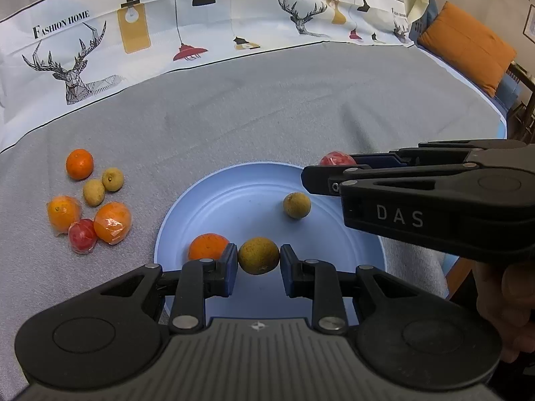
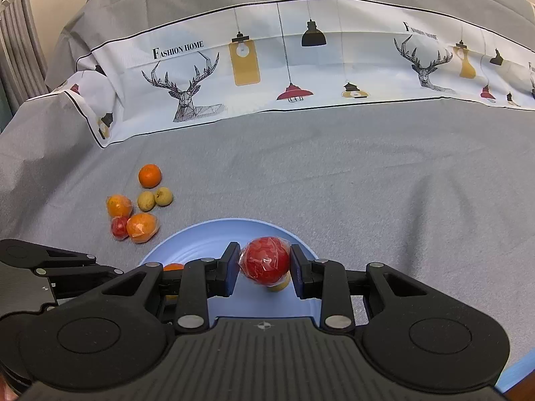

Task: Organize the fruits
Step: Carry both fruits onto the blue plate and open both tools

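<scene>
Left hand-held gripper (image 1: 259, 260): clenched on a brown longan (image 1: 258, 256) above the blue plate (image 1: 234, 193). Right hand-held gripper (image 2: 264, 265): grasping a plastic-wrapped red fruit (image 2: 265, 260) over the same plate. On the plate: one tangerine (image 1: 207, 245), one longan (image 1: 297, 205). Six fruits clustered on the grey cloth (image 1: 234, 117), left of the plate.

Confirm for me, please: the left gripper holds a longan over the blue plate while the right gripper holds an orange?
Not quite: the right gripper holds a wrapped red fruit, as the right wrist view shows. The left gripper does hold a longan over the blue plate.
</scene>
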{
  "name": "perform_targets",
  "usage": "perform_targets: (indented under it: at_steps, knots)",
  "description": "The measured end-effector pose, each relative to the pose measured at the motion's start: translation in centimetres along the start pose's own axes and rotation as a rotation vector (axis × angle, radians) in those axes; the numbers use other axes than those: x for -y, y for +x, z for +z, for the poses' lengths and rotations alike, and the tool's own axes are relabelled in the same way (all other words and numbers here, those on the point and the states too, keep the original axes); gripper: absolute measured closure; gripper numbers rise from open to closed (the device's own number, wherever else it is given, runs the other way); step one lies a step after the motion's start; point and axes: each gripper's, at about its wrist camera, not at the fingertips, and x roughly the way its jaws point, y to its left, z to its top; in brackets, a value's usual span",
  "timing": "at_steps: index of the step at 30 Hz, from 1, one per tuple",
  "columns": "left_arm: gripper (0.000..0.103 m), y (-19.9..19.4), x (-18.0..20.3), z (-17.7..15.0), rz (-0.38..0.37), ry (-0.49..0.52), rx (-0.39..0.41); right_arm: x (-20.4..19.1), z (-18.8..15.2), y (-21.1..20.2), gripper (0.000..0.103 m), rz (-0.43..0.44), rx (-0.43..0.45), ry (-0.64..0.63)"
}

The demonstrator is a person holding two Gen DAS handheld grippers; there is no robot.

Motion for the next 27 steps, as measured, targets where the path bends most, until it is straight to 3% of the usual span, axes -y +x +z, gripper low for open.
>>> perform_targets:
  at_steps: [27]
  knots:
    - [0.073,0.19,0.10,-0.06,0.001,0.005,-0.002,-0.28,-0.10,0.12,0.070,0.005,-0.008,-0.007]
